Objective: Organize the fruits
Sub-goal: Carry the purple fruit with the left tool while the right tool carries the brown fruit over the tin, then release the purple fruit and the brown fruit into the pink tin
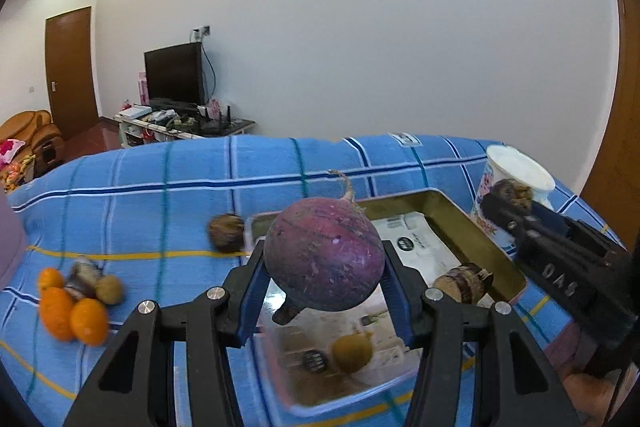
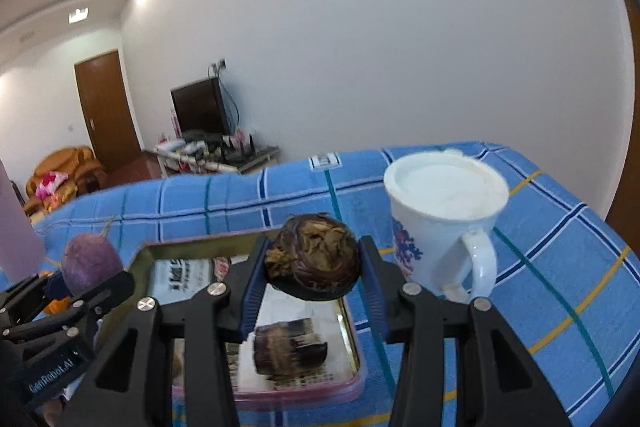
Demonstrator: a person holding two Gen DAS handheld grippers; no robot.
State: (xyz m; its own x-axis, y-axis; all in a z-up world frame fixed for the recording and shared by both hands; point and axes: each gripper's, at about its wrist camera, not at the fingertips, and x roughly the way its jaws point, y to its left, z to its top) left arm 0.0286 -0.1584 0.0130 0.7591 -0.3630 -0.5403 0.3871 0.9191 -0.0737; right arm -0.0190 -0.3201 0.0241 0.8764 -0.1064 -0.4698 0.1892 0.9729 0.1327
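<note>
My left gripper (image 1: 324, 267) is shut on a round purple radish (image 1: 324, 255) and holds it above a clear plastic box (image 1: 276, 379) with a yellow-brown fruit (image 1: 352, 351) inside. My right gripper (image 2: 314, 247) is shut on a dark brown, flaky root (image 2: 314, 259) over a gold-walled tray (image 2: 188, 247). A cut brown root piece (image 2: 290, 347) lies in that tray. At the left of the right wrist view I see the left gripper (image 2: 76, 279) with the radish (image 2: 90, 263). At the right of the left wrist view the right gripper (image 1: 512, 205) carries its root (image 1: 512, 193).
On the blue checked cloth (image 1: 160, 211) lie three orange fruits (image 1: 90, 321), a small greenish-brown fruit (image 1: 109, 289) and a brown root (image 1: 226, 231). A white mug (image 2: 444, 223) stands right of the tray. A pale pink object (image 2: 16, 227) rises at the left edge.
</note>
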